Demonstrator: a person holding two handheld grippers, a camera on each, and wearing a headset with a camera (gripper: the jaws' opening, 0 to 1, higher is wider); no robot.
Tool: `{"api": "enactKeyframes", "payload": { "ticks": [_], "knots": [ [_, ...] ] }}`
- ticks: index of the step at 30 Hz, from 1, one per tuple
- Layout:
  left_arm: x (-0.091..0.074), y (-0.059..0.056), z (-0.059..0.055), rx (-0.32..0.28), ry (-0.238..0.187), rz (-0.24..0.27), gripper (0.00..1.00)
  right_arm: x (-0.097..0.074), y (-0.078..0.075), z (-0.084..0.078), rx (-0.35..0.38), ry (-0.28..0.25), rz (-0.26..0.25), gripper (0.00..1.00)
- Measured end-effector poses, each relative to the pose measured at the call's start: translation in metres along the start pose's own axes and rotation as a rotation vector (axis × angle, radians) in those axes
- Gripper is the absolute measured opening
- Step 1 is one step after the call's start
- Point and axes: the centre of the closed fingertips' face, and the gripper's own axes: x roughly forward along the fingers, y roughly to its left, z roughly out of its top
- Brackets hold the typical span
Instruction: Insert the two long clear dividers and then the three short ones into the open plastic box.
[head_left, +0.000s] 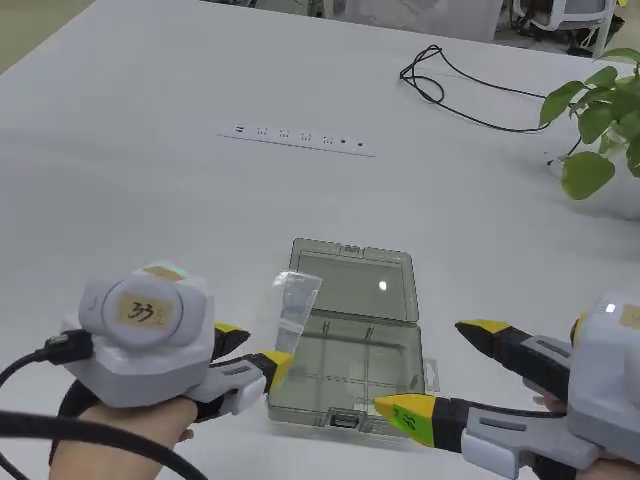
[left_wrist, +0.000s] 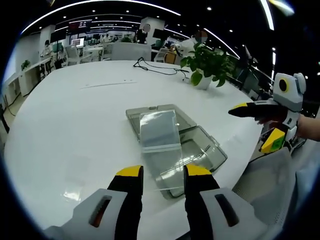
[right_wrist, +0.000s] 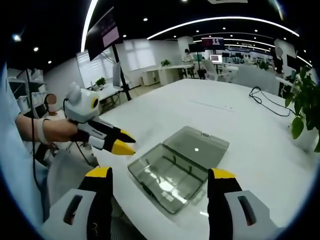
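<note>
Left gripper (head_left: 255, 346), lower left of the head view, has its jaws narrowed onto a clear divider (head_left: 297, 300) poking up over the open plastic box (head_left: 310, 405) at bottom centre. Right gripper (head_left: 443, 368), lower right, is spread wide and holding nothing.

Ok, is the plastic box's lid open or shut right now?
Open. The lid lies flat on the table behind the base, whose inside shows from above.
</note>
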Motion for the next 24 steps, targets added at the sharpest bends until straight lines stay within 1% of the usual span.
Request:
{"api": "enactKeyframes", "payload": {
  "ticks": [2,3,5,6,9,12,15,18,19,22,23,24],
  "knots": [
    [0.001,-0.006,0.002,0.002,-0.008,-0.009,0.30,0.003,0.000,0.003,0.029,-0.018,0.011,0.74],
    [0.001,-0.010,0.005,0.010,-0.017,-0.016,0.30,0.005,-0.001,0.006,0.049,-0.031,0.010,0.73],
    [0.002,-0.014,0.007,0.018,-0.019,-0.022,0.30,0.007,-0.003,0.009,0.078,-0.053,0.005,0.71],
    [0.003,-0.018,0.008,0.023,-0.023,-0.029,0.30,0.009,-0.005,0.011,0.097,-0.067,0.002,0.70],
    [0.004,-0.025,0.012,0.029,-0.031,-0.045,0.30,0.013,-0.009,0.015,0.139,-0.090,0.005,0.65],
    [0.006,-0.034,0.015,0.035,-0.040,-0.060,0.30,0.019,-0.008,0.019,0.190,-0.092,0.013,0.58],
    [0.009,-0.040,0.016,0.040,-0.042,-0.072,0.30,0.028,-0.005,0.020,0.259,-0.090,0.035,0.50],
    [0.011,-0.046,0.017,0.042,-0.044,-0.085,0.30,0.035,-0.004,0.021,0.300,-0.097,0.041,0.45],
    [0.012,-0.048,0.017,0.042,-0.042,-0.094,0.30,0.037,-0.003,0.021,0.330,-0.099,0.048,0.41],
    [0.012,-0.049,0.016,0.043,-0.042,-0.098,0.30,0.040,-0.005,0.020,0.388,-0.107,0.043,0.33],
    [0.012,-0.050,0.016,0.043,-0.042,-0.099,0.30,0.041,-0.006,0.018,0.437,-0.103,0.041,0.30],
    [0.012,-0.050,0.016,0.042,-0.044,-0.100,0.30,0.042,-0.007,0.018,0.457,-0.107,0.042,0.29]
  ]
}}
